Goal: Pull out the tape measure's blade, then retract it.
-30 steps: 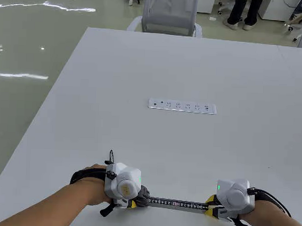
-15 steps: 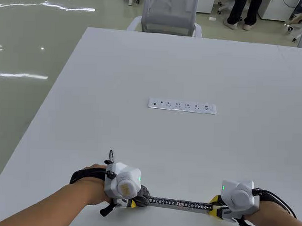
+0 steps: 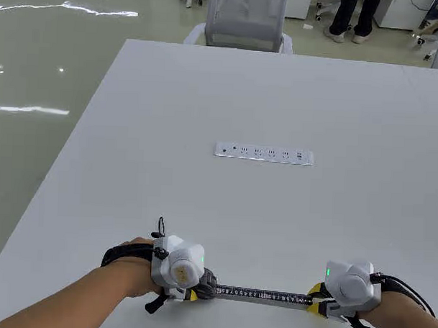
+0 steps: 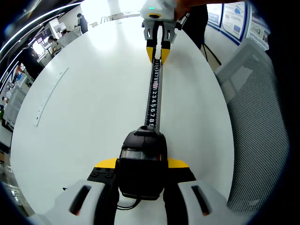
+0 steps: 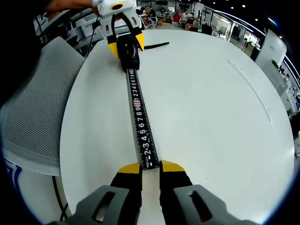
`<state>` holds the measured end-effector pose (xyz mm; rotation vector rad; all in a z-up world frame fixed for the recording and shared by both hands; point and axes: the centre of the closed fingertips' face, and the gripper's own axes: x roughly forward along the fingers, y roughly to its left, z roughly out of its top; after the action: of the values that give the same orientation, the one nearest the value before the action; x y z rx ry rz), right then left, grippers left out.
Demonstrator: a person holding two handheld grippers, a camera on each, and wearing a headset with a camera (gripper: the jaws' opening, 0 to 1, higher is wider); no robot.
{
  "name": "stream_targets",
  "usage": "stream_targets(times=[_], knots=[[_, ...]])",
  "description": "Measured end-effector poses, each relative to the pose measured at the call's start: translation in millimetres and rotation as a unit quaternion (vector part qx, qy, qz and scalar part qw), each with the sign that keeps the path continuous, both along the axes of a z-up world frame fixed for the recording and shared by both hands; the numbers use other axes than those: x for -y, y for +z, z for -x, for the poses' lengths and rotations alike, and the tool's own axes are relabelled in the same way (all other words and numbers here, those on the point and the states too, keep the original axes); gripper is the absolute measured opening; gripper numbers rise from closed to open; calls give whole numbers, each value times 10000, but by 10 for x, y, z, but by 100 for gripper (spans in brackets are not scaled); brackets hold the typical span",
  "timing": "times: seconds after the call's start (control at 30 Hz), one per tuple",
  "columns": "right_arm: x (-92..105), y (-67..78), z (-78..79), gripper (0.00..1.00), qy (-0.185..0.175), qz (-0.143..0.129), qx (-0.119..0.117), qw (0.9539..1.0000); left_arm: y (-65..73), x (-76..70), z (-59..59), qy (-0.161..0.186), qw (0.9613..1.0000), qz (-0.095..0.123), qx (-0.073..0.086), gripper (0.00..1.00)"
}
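L claw point(image 4: 142, 163) clamps tape measure case point(image 4: 140, 180), R claw point(image 5: 150, 168) pinches blade point(image 5: 139, 117) tip, stretched along worktop point(image 3: 279, 94) near edge; open room ahead up to power strip point(image 3: 264, 153).

Our left gripper point(image 3: 192, 295) and right gripper point(image 3: 314, 299) are white, rounded housings with grey jaws tipped yellow and small green lights. Black cables point(image 3: 403, 287) trail from them, and a dark band point(image 3: 118, 255) wraps our left wrist.

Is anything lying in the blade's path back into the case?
Nothing visible. The blade runs straight over bare table from the right gripper to the case in the left gripper; the power strip lies well away.
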<state>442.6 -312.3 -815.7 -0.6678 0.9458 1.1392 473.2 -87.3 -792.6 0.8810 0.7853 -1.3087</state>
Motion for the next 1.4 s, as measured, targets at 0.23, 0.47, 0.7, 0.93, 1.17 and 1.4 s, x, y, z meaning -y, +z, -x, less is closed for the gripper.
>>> stream_targets(times=[0.23,0.47,0.7,0.93,1.17,1.4], knots=[[19,5,0,11,21,19,9,10000,11,-1,5,1,10000,-2,5,32],[62,-1,0,11,-36,14,-5,10000,9,-1,5,-2,10000,-3,7,32],[102,-5,8,11,-68,31,-13,10000,8,-4,9,-3,10000,-5,5,32],[145,0,11,11,-101,55,-17,9999,9,-7,8,0,10000,-9,5,32],[185,8,12,11,-113,66,-10,9999,16,-7,8,1,10000,-15,4,32],[236,10,19,11,-141,83,-9,9999,16,-5,7,9,10000,-11,-5,32]])
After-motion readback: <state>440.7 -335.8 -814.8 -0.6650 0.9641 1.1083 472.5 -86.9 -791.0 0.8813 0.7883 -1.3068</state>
